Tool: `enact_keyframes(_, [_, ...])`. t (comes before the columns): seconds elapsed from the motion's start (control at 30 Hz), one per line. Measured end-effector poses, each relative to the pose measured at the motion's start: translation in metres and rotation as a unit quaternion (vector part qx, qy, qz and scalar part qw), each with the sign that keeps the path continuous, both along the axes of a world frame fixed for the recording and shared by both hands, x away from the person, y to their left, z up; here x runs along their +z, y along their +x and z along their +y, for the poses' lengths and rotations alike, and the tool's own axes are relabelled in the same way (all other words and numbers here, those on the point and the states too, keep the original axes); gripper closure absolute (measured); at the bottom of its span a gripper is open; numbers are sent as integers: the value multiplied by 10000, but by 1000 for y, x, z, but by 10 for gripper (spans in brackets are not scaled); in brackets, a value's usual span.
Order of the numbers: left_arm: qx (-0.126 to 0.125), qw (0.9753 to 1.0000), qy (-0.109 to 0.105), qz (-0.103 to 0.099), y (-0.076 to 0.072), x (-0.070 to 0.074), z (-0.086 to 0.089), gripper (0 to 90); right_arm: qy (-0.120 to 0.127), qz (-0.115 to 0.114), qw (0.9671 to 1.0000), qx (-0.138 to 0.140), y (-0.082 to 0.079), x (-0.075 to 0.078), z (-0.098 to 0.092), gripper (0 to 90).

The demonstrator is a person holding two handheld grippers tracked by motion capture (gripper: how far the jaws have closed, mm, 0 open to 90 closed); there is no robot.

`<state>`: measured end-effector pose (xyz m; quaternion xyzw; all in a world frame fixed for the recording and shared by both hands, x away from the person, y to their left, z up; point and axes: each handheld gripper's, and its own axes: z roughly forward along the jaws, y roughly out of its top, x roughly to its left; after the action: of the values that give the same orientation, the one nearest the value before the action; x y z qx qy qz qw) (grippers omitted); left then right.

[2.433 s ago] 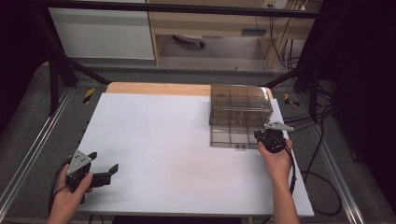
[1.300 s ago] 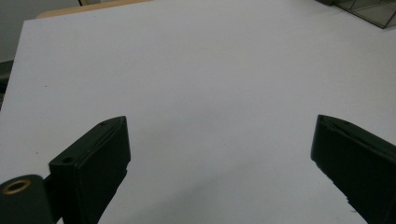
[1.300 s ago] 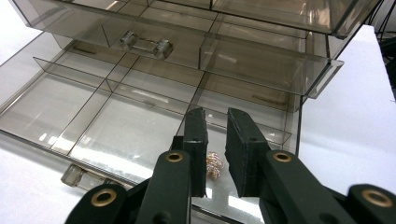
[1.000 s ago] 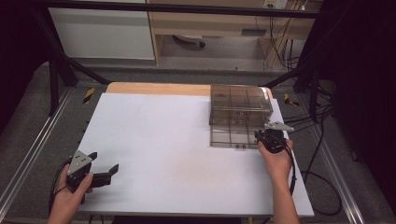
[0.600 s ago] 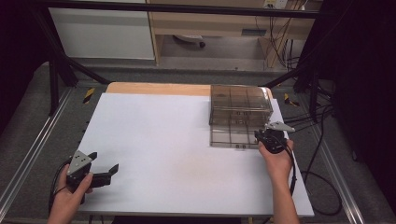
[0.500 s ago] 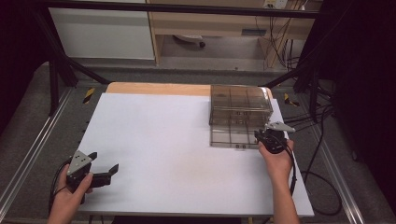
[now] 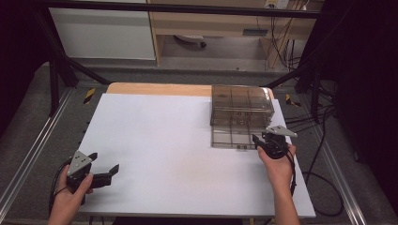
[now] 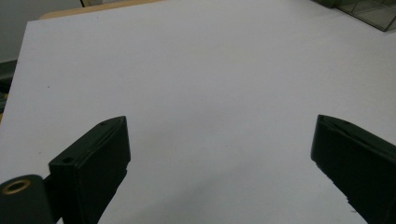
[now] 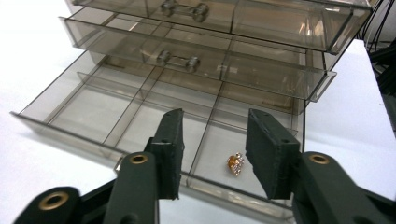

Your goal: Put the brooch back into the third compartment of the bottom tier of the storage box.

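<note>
Orange pendant (image 9: 236, 164) lies in the pulled-out bottom drawer (image 9: 116, 112), right claw (image 9: 212, 149) above.

Even overhead light on the white table (image 7: 187, 140), dark surroundings, soft shadows, slightly soft focus, mild glare.

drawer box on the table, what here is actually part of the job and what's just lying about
Part of the job:
- smoky clear drawer box, bottom drawer pulled out
- small orange jewelled charm in the drawer's front compartment
- right claw, open, over that compartment

Just about:
- left claw, open over bare white table
- cables on the floor at the right
</note>
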<state>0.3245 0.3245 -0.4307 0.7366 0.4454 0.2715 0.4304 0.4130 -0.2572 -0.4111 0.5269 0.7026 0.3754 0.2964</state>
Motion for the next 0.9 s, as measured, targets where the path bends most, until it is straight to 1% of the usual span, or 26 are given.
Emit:
enact_keyframes(0.13, [13,10000,-21,-17,-1,1,2,48,-85,9,10000,-3,-6,3,1,475])
enact_keyframes(0.23, [48,10000,-80,-18,1,0,2,48,-103,38,9999,-80,-10,2,-2,417])
enact_keyframes(0.3, [54,10000,-74,-32,0,1,3,49,-123,70,9998,-130,-11,1,-3,367])
enact_keyframes(0.43, [63,9999,-117,-62,-2,2,4,48,-16,159,9995,-280,-13,2,-5,240])
enact_keyframes(0.5, [55,9999,-121,-71,-2,2,5,48,-23,189,9993,-326,-16,1,-5,192])
enact_keyframes(0.57, [50,9999,-113,-77,-1,2,4,48,-44,262,9991,-316,-19,-2,-4,158])
enact_keyframes(0.6, [50,9999,-109,-67,-1,2,4,48,-73,327,9989,-314,-20,-3,-3,147])
enact_keyframes(0.67, [32,9999,-102,-77,-1,3,3,48,-59,380,9988,-309,-23,-3,-3,134])
enact_keyframes(0.83, [18,9999,-93,-83,-2,3,3,48,-65,436,9986,-303,-29,-3,-3,115])
enact_keyframes(0.9, [14,9999,-113,-76,-2,2,3,47,-64,513,9982,-288,-32,-4,-4,107])
